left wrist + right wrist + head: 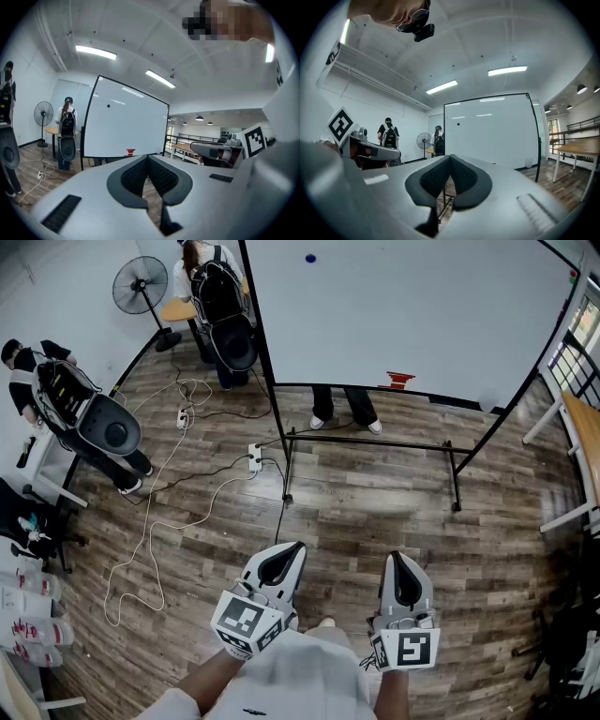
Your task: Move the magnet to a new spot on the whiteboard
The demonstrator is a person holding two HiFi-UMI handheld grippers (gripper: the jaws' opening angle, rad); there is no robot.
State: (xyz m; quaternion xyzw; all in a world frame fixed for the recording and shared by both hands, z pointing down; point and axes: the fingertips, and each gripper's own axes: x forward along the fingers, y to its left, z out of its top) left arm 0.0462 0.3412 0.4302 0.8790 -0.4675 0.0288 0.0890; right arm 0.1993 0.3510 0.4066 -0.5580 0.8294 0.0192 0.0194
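Evidently the left gripper [279, 563] and right gripper [403, 573] are held low, jaws pressed together on nothing, since the magnet [310, 258], upper centre on the whiteboard [422, 324], is not yet reached

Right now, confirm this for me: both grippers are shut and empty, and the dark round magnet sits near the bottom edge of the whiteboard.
One thing is wrong: the dark round magnet sits near the top edge of the whiteboard, not the bottom, as the head view shows. The left gripper and right gripper are shut and empty.

left claw [148, 158] closed and empty; whiteboard [136, 129] well ahead bears a dark magnet [108, 106].
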